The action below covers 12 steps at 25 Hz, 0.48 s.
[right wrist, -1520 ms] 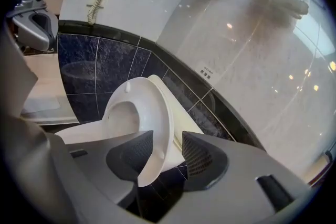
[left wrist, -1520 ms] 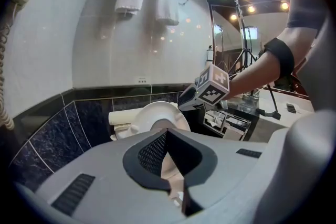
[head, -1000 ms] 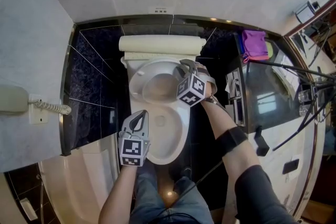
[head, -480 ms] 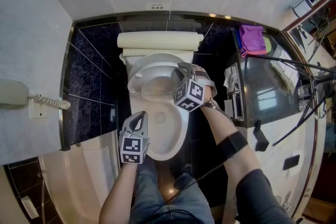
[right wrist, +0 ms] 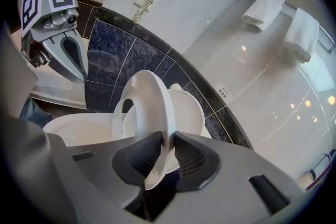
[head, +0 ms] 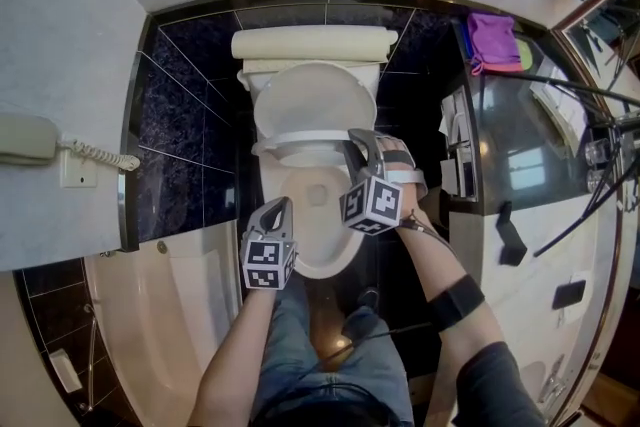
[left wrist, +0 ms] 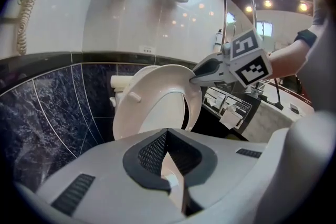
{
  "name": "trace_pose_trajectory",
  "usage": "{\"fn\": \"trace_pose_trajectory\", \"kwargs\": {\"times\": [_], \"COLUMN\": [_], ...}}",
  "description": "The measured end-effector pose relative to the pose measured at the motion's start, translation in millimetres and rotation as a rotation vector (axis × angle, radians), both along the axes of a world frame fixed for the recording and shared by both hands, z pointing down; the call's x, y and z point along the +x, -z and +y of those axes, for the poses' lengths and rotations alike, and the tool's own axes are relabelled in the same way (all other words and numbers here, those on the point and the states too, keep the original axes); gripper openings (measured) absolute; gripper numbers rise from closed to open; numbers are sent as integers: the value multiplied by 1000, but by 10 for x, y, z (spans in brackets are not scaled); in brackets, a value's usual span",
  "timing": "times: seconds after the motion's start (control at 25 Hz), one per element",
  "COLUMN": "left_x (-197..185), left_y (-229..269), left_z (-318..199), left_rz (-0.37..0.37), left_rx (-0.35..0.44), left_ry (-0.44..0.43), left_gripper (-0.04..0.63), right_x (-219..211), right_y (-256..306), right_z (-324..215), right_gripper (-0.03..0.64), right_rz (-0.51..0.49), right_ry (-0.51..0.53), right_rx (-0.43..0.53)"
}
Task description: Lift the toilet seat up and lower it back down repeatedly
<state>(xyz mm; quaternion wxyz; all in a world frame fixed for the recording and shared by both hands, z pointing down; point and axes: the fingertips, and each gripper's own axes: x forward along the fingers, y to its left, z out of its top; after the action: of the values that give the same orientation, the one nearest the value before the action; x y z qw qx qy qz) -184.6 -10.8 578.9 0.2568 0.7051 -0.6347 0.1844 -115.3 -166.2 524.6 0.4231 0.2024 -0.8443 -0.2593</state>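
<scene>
A white toilet seat (head: 300,147) stands partly raised, tilted forward off the upright lid (head: 315,100). My right gripper (head: 358,143) is shut on the seat's right rim. In the right gripper view the seat (right wrist: 152,107) runs edge-on between the pads of that gripper (right wrist: 163,149); its jaws have just been closing on it. My left gripper (head: 283,205) hovers over the left front of the bowl rim (head: 335,255), shut and holding nothing. The left gripper view shows the seat's underside (left wrist: 152,107) with the right gripper (left wrist: 202,68) on it.
The tank (head: 310,43) sits against a dark tiled wall. A wall phone (head: 25,137) hangs at the left, above a bathtub (head: 150,315). At the right is a counter with a pink cloth (head: 495,40). Towels (right wrist: 262,10) hang high on the wall.
My right gripper has drawn the seat toward me, away from the lid. The left gripper has sunk a little by the bowl's left front.
</scene>
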Motion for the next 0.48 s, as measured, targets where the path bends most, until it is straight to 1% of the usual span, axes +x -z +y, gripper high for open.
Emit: {"fn": "trace_pose_trajectory", "kwargs": {"times": [0.12, 0.28, 0.48], "left_x": [23, 130, 281], "left_y": [-93, -141, -238], "left_z": [84, 168, 294], "left_rz": [-9, -8, 5], "left_rx": [-17, -20, -37], "left_ry": [20, 31, 31], "left_gripper": [0, 0, 0], "right_x": [95, 225, 384], "right_y": [-49, -145, -334], "right_z": [290, 678, 1184], "right_gripper": [97, 94, 87], "right_rz": [15, 50, 88], "right_ry": [24, 58, 98], "right_rx": [14, 46, 34]}}
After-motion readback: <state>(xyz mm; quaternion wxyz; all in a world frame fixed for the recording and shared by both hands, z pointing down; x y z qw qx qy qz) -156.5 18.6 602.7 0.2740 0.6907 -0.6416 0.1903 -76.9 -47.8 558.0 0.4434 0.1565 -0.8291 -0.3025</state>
